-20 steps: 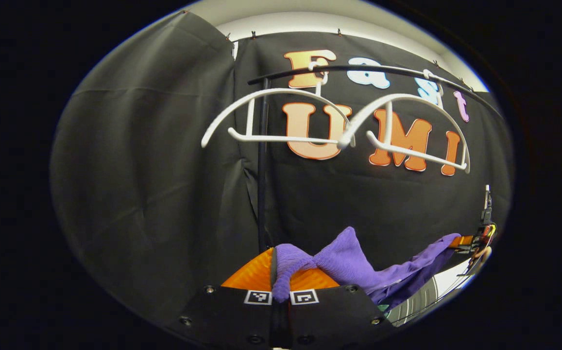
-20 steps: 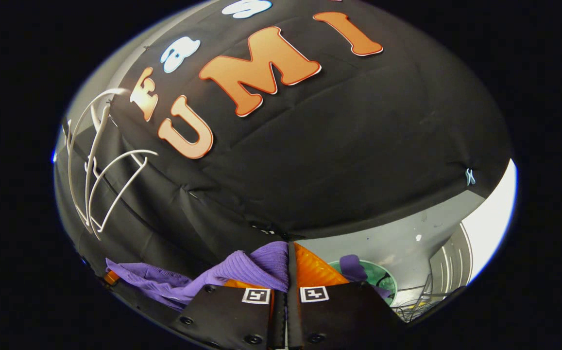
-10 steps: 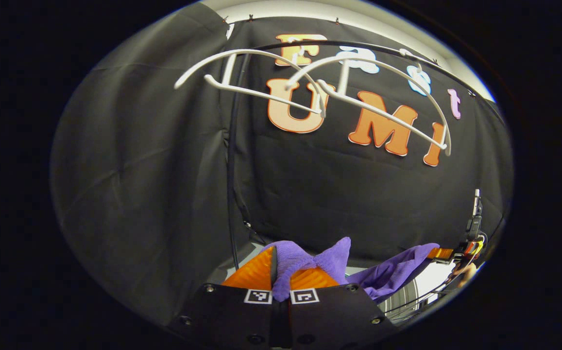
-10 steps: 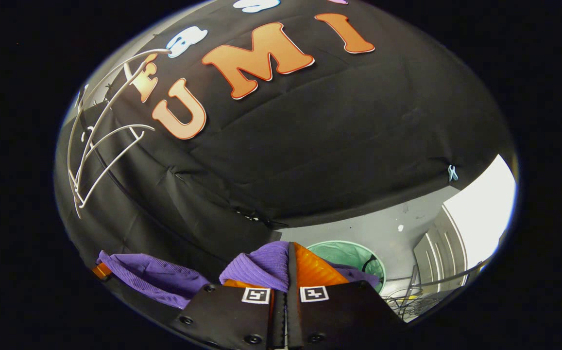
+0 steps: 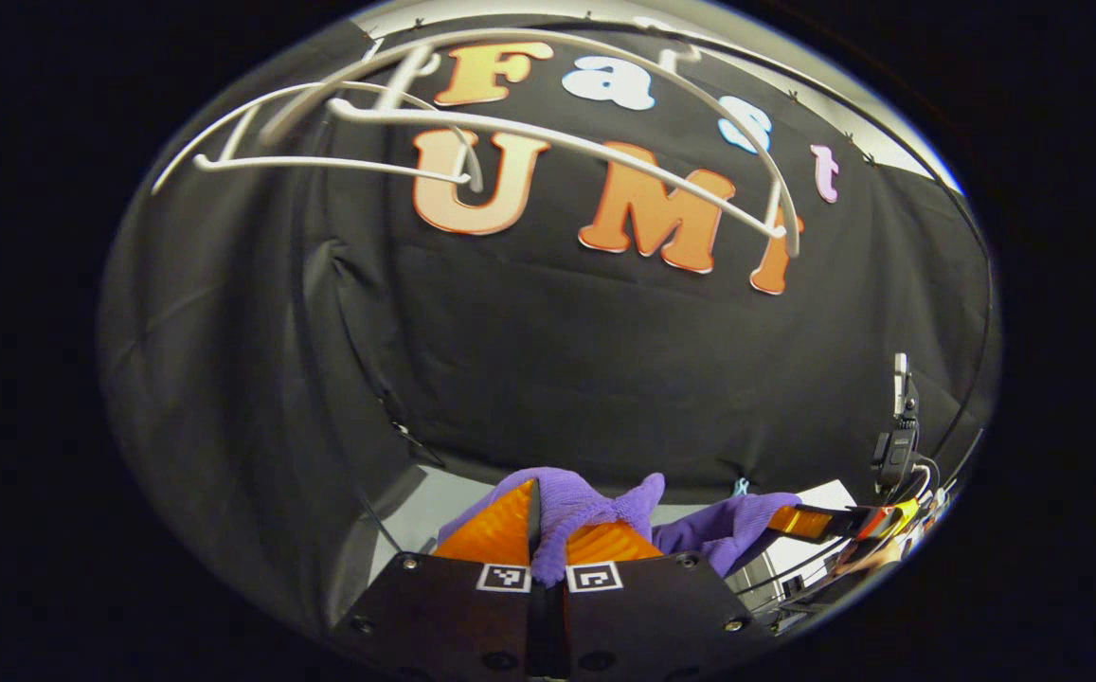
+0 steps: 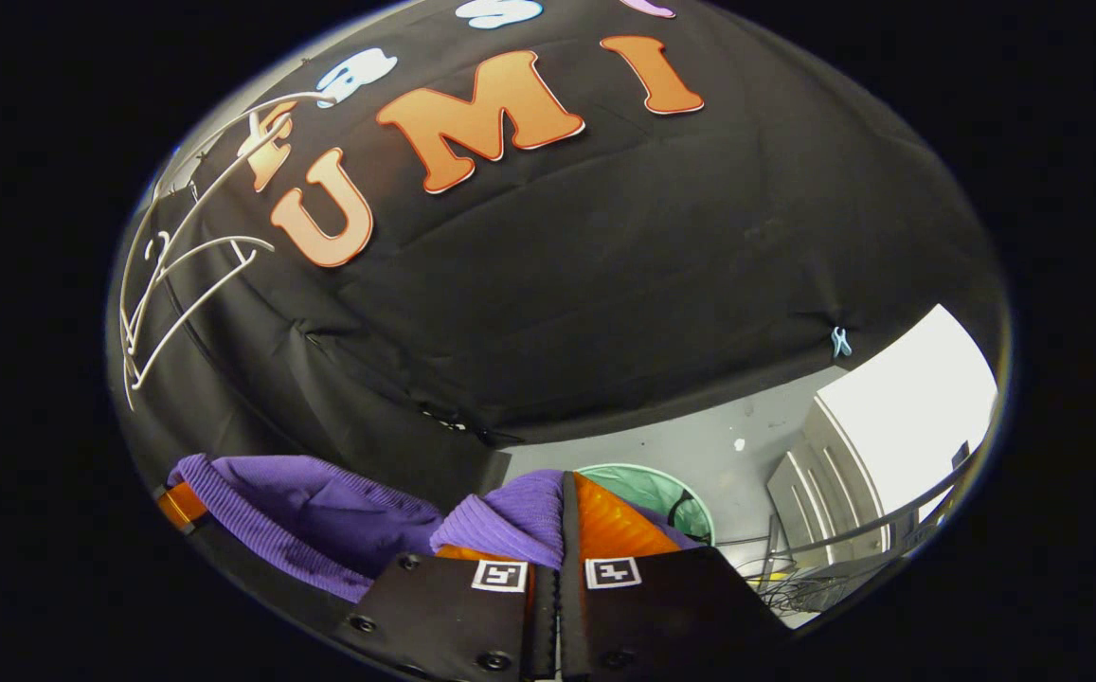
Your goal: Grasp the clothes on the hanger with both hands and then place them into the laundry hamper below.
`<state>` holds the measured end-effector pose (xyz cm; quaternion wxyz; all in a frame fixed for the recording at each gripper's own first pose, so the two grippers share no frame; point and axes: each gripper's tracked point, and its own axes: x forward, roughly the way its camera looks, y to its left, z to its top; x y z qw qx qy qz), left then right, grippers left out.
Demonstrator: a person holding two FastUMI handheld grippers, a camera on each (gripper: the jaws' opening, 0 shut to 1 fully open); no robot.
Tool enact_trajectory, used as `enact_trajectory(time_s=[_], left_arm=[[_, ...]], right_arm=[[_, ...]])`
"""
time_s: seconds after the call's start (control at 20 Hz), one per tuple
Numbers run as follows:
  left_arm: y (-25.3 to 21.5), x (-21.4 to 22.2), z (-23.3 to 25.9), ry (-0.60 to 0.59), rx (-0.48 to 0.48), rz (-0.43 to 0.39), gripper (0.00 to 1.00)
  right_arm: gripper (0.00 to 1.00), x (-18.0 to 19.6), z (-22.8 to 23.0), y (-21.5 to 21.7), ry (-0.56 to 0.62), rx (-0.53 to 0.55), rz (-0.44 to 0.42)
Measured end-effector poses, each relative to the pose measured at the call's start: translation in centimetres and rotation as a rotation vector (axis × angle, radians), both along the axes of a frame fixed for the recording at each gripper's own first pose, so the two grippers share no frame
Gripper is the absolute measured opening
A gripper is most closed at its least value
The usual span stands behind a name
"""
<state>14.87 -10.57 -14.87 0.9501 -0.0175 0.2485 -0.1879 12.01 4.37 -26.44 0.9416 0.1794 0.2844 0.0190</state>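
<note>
Stretching between the two grippers, the purple garment is pinched at each end: the left gripper has its orange fingers closed on one bunch, the right gripper on another. Two bare white hangers hang high above. A green hamper sits on the floor just beyond.

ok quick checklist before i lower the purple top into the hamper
1. Left tool shut on the purple ribbed knit garment: ok.
2. Right tool shut on the same garment: ok.
3. Garment off the white plastic hangers, which hang bare: ok.
4. Round green mesh hamper in sight ahead of the right tool: ok.
5. Garment centred over the hamper opening: cannot tell.
6. Loose cloth clear of the hamper rim: cannot tell.
</note>
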Motion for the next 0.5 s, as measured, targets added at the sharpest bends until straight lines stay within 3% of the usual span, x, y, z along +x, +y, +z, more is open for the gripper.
enact_trajectory(time_s=[0.2,0.5], left_arm=[[-4.3,0.9,-3.1,0.070,0.039,-0.064,0.00],[-6.0,1.5,-12.2,0.245,0.170,-0.054,0.00]], right_arm=[[0.09,0.1,-2.7,-0.6,0.044,-0.051,-0.004],[0.09,0.8,-10.5,-1.5,0.177,-0.162,0.004]])
